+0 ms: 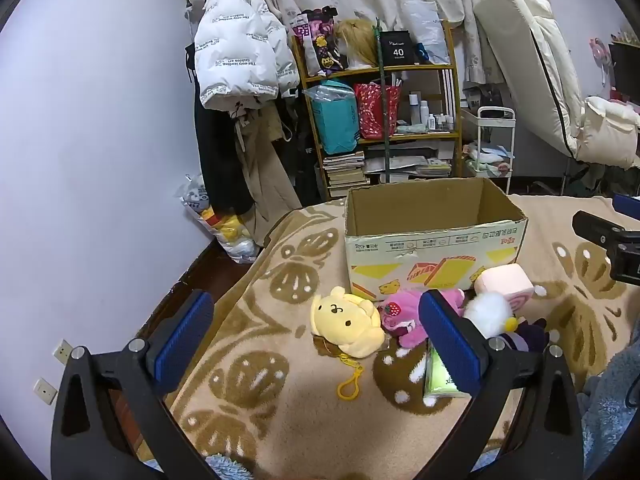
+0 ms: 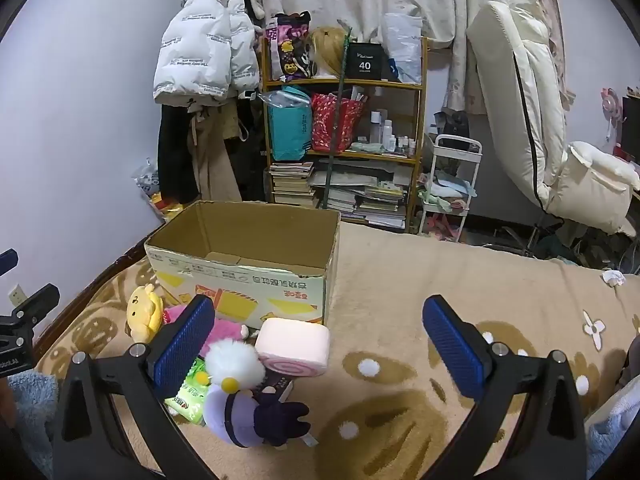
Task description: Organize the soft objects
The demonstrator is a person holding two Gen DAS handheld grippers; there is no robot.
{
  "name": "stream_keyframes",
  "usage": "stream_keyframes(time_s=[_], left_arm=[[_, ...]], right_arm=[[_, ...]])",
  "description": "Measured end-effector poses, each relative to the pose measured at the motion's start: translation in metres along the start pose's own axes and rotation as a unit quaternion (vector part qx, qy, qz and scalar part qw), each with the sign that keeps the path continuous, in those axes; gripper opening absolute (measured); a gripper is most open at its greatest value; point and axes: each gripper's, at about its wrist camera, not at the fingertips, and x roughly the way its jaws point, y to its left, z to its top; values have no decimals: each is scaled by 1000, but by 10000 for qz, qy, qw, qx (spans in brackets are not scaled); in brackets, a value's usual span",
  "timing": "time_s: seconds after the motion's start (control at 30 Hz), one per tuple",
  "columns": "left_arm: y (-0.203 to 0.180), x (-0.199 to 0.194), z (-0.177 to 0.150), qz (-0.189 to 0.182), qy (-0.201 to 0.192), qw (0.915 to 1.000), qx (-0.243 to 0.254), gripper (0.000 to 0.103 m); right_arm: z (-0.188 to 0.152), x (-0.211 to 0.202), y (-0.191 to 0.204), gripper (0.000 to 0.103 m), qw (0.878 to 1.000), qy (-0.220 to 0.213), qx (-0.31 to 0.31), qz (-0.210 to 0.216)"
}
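Soft toys piled on the bed in front of an open cardboard box (image 1: 432,240).

Left to right before the box: yellow plush (image 1: 346,326), pink plush (image 1: 400,316), white-headed doll (image 2: 236,364), pink roll cushion (image 2: 294,346) touching the box. Left hand-held gripper (image 1: 316,338) and right hand-held gripper (image 2: 320,346) both stand wide open, holding nothing.

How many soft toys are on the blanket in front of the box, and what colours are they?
Yellow: 1, the yellow puppy plush
Pink: 2, the pink plush with a strawberry and the pink swirl-roll cushion
Purple with white hair: 1, the purple doll
Total: 4 soft toys, all outside the cardboard box. The green packet beside them is not counted.
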Motion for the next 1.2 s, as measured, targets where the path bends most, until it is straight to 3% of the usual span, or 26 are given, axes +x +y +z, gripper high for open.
stream_keyframes(time_s=[1.2], left_arm=[[1,0,2,63,-15,10000,35,101]], right_arm=[[-1,0,0,103,10000,4,11,-11]])
